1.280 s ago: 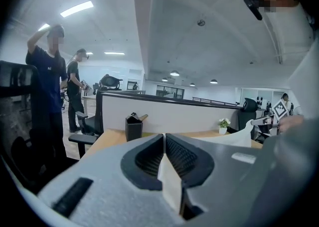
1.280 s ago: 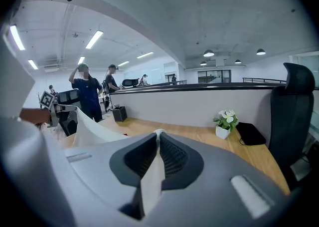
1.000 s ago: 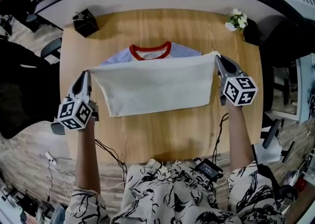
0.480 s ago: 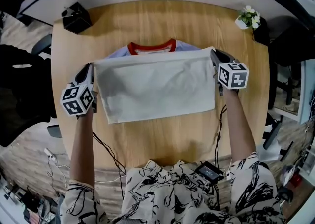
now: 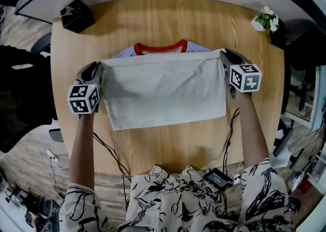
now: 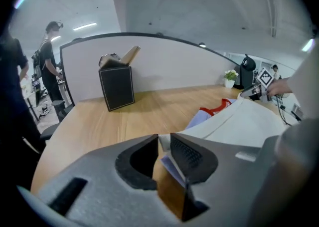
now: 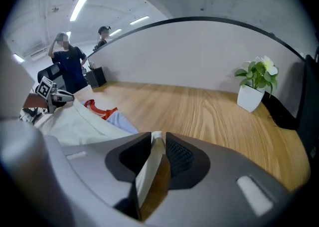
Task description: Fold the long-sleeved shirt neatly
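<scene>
Head view: your shirt lies folded hem-to-shoulders on the tabletop. Your left tongs and right tongs have just been opening, its corners loose between them; narrower folds likely remain.

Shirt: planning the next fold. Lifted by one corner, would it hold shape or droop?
Likely floppy: the shirt lies folded over itself, flat on the table. Probably light: the cloth looks thin. It may slide on the smooth wood.

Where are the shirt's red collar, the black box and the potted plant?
red collar [image 5: 160,50], head view, middle of the neckband.
black box [image 5: 76,16], head view, its top face.
potted plant [image 5: 267,18], head view, its leaves and flowers.
</scene>
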